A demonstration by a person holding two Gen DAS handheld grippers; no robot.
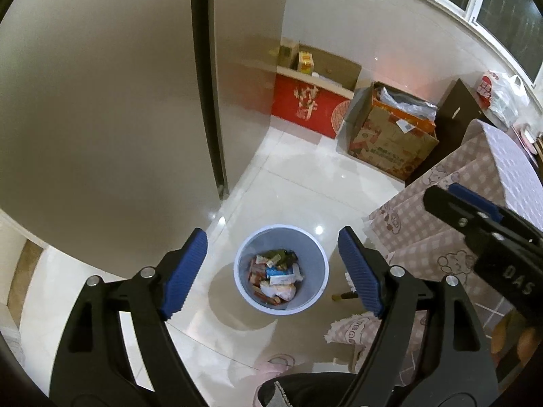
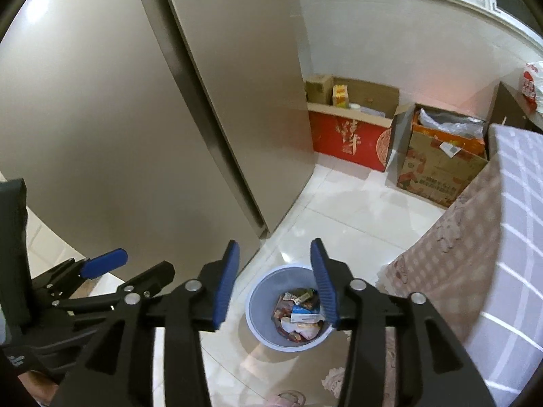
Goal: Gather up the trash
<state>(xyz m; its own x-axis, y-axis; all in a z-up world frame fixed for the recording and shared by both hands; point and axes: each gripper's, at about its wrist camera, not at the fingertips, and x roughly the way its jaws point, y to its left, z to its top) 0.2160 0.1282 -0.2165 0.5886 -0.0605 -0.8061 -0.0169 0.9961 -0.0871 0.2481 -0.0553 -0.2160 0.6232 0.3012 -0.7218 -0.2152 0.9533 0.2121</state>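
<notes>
The pale blue trash bin (image 1: 281,273) stood on the tiled floor (image 1: 305,183), straight below and ahead of both sets of fingers, wrappers (image 1: 276,276) heaped inside. Your left gripper (image 1: 273,273) hung wide open and empty; your right gripper (image 2: 274,283) was parted about halfway, nothing between its fingers. Refrigerator (image 1: 101,101) crowded the bin's left, the checked tablecloth (image 1: 441,224) its right; open floor lay beyond.

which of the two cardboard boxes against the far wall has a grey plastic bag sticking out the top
The brown printed cardboard box with the orange rim, on the right. The red cardboard box beside it holds small cartons instead.
</notes>
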